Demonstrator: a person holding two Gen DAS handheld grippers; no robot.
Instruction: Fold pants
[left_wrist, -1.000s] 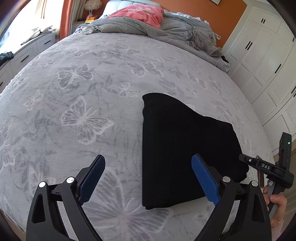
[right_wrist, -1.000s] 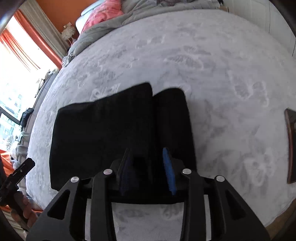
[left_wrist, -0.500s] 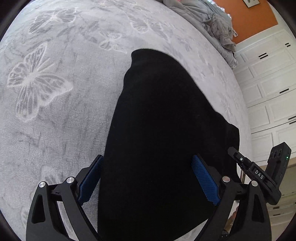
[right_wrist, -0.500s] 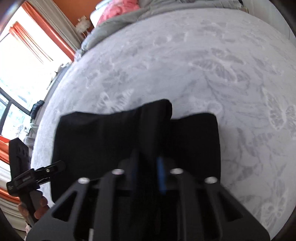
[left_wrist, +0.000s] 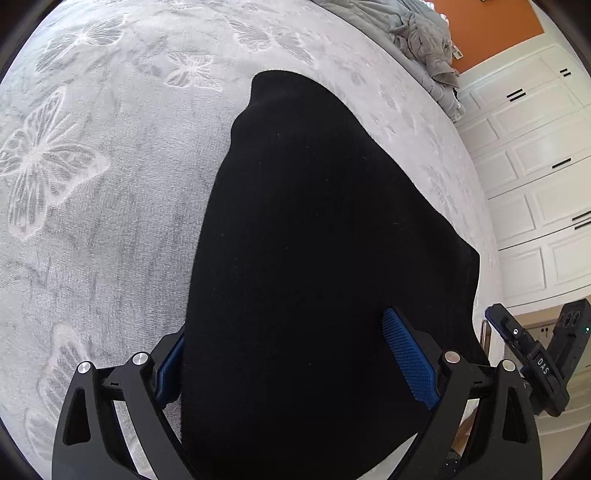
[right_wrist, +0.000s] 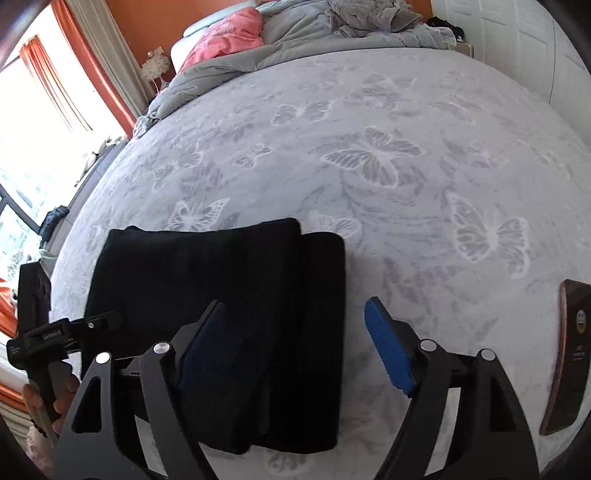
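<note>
Your right gripper (right_wrist: 295, 347) has just been opening, released over the folded pants (right_wrist: 221, 295); your left gripper (left_wrist: 291, 365) gapes astride them.

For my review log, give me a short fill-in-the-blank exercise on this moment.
1. The folded pants are ____ in colour.
2. The bedspread is printed with ____.
3. The right gripper has its jaws ____.
4. The phone lies to the ____ of the pants in the right wrist view.

Missing words: black; butterflies; open; right

Bed (right_wrist: 406, 122), grey butterfly cover: folded black pants (right_wrist: 207, 280), phone (right_wrist: 567, 354) at edge, rumpled duvet (right_wrist: 295, 40).
</note>
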